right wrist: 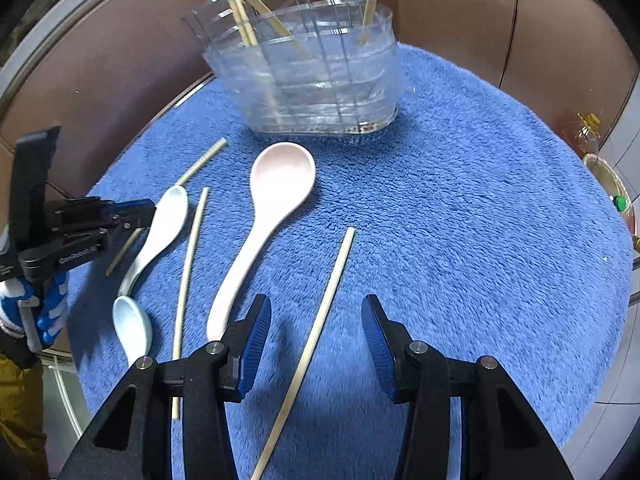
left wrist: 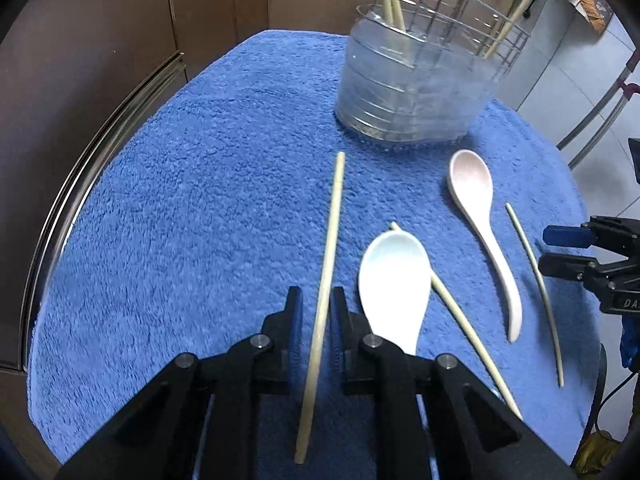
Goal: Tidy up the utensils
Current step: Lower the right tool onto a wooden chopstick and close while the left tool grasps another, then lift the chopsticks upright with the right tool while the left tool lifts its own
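My left gripper [left wrist: 316, 300] points down over a pale chopstick [left wrist: 334, 208] on the blue towel [left wrist: 180, 200]. Its jaws stand narrow with the stick between them; a sliver of towel shows beside the left finger. In the right wrist view the left gripper [right wrist: 146, 216] sits low on that stick. My right gripper [right wrist: 316, 304] is open and straddles another chopstick [right wrist: 332, 280] without touching it; the right gripper [left wrist: 542, 250] also shows at the left wrist view's right edge. A pink spoon [right wrist: 280, 176], a white spoon [right wrist: 168, 216] and a pale blue spoon [right wrist: 132, 324] lie between them.
A clear tub with a wire rack [left wrist: 412, 92] holds several upright chopsticks at the towel's far edge. Another chopstick [right wrist: 192, 260] lies between the spoons. Brown cabinet fronts with a metal rim [left wrist: 80, 168] run behind. A gloved hand [right wrist: 40, 304] holds the left gripper. A bottle [right wrist: 588, 132] stands at the right.
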